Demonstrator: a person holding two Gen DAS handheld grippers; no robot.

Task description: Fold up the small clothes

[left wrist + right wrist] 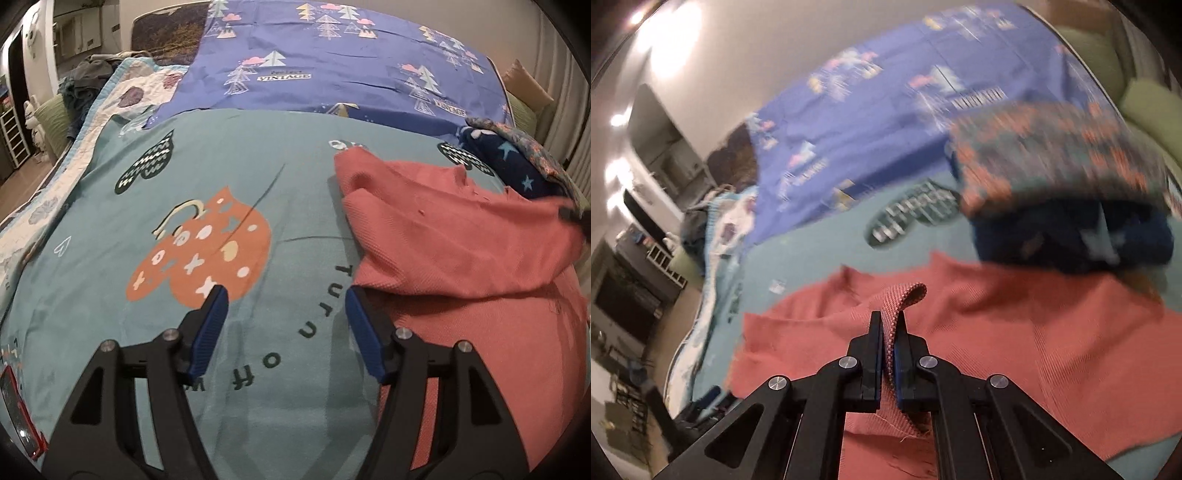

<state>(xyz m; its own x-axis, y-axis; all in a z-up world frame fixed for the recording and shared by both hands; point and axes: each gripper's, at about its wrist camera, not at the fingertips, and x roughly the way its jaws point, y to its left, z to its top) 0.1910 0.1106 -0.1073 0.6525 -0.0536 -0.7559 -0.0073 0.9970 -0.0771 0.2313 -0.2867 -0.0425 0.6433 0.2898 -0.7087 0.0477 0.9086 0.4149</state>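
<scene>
Your right gripper [889, 321] has its black jaws pressed together on a fold of the coral-red knit garment [461, 240], and a narrow ribbed loop of that fabric curls up between and above the fingertips. The garment has a fine waffle-like texture and lies rumpled on the teal bed sheet [184, 369] toward the bed's right edge, one layer doubled over another and a frayed hem showing near your gripper in the right wrist view. Your left gripper [284, 299] hangs spread over bare sheet, nothing between its ribbed blue pads [216, 306]; the right-hand pad sits just beside the garment's left border. The sheet is smooth cotton printed with an orange heart-shaped pattern [199, 254], dark striped hearts and black lettering. At the far right corner of the sheet sits a stack of folded clothes: a navy piece with pale stars [509, 166] under a floral orange-and-teal piece [532, 147], blurred in the right wrist view. Beyond lies a periwinkle-blue sheet with tree prints [332, 66], and along the bed's left edge a quilted white-and-blue coverlet [122, 96].
</scene>
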